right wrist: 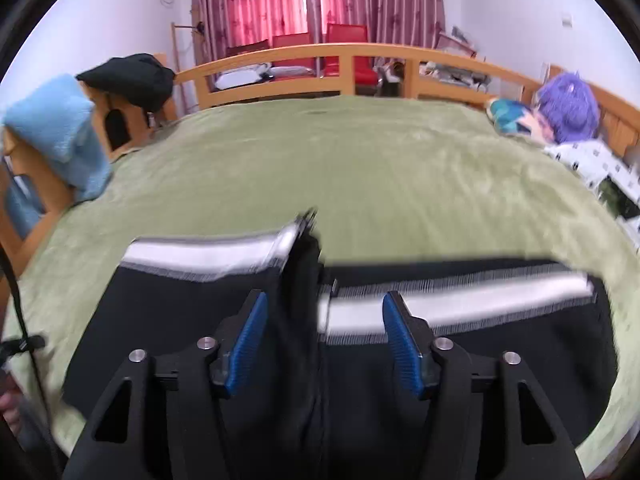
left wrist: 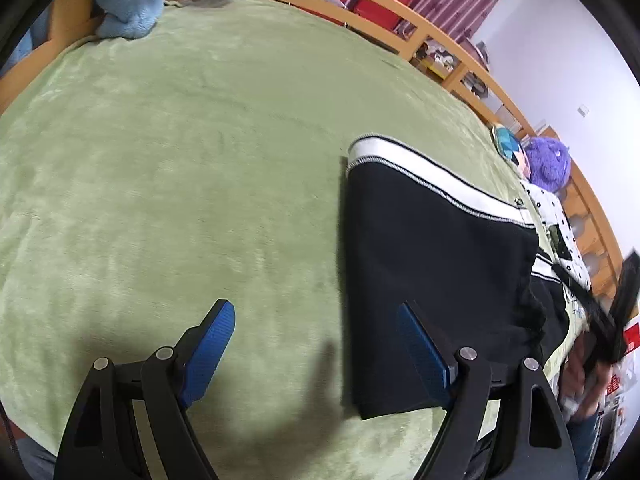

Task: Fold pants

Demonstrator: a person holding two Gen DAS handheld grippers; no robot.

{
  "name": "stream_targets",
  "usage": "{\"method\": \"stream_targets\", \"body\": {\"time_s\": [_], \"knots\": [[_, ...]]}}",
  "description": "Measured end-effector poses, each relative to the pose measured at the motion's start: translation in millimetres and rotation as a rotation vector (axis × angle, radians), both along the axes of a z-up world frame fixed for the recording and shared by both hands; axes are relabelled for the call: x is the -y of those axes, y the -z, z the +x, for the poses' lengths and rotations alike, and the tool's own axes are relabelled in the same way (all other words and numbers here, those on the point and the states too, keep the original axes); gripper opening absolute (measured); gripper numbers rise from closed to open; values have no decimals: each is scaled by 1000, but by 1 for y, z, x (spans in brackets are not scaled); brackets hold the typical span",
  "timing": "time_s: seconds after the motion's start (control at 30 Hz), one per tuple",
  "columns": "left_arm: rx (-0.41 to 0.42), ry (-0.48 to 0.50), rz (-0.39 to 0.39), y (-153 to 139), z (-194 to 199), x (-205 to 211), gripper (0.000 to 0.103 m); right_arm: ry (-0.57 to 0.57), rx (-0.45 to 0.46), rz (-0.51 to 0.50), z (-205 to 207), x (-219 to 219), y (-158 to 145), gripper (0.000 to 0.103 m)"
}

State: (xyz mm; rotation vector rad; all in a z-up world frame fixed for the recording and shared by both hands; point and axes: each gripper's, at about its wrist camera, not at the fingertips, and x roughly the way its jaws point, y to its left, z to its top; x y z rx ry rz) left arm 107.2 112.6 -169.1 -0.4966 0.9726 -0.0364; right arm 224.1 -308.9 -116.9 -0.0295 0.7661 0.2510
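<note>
Where curtains [right wrist: 320, 0] hang, green bedspread [left wrist: 180, 160]

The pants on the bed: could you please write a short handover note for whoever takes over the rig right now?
Left tool: open, empty, over the green blanket at the left edge of the pants.
Right tool: open, nothing gripped, above the middle of the pants; view blurred.
Pants: black with a white stripe, flat on the blanket, legs apparently laid one over the other.
Done: pants spread out, seemingly folded lengthwise.
Left: fold them across, probably end over end, then smooth them.
</note>
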Motion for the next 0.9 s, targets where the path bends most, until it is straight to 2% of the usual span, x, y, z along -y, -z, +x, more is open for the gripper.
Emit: {"method": "stream_targets", "body": {"time_s": [0.07, 0.13, 0.2, 0.27, 0.3, 0.33, 0.4, 0.47, 0.53, 0.6, 0.67, 0.73, 0.77, 0.83, 0.9], "knots": [[-15, 19, -26, 2, 3, 7, 82, -34, -67, 41, -16, 1, 14, 60], [-24, 32, -49, 3, 3, 15, 82, -61, -131, 21, -26, -2, 28, 60], [-26, 40, -37, 2, 2, 22, 82, -64, -211, 4, -31, -3, 55, 60], [-28, 52, -22, 0, -1, 29, 82, -40, -246, 6, -32, -3, 74, 59], [-28, 57, -16, -2, -2, 33, 82, -23, -215, 18, -36, -3, 74, 39], [-29, 59, -3, -4, -5, 36, 82, -19, -193, 27, -39, -5, 73, 32], [-27, 53, 23, -9, -8, 40, 82, -23, -164, 68, -40, -4, 60, 22], [-10, 49, 30, -16, -13, 41, 82, -30, -128, 149, -43, 5, 43, 20], [6, 53, 28, -23, -18, 42, 82, -44, -94, 207, -53, 15, 23, 20], [8, 55, 29, -26, -20, 43, 82, -38, -93, 227, -64, 22, 15, 20], [10, 67, 13, -25, -21, 45, 82, -26, -122, 177, -71, 23, 27, 21], [2, 76, 4, -20, -18, 48, 82, -28, -226, 109, -70, 18, 56, 25], [-3, 78, 4, -18, -16, 50, 82, -29, -242, 98, -68, 18, 64, 26], [-12, 84, 7, -14, -13, 53, 82, -52, -197, 109, -74, 20, 60, 32], [-8, 90, 2, -12, -12, 54, 82, -49, -170, 109, -73, 22, 48, 49]]}}
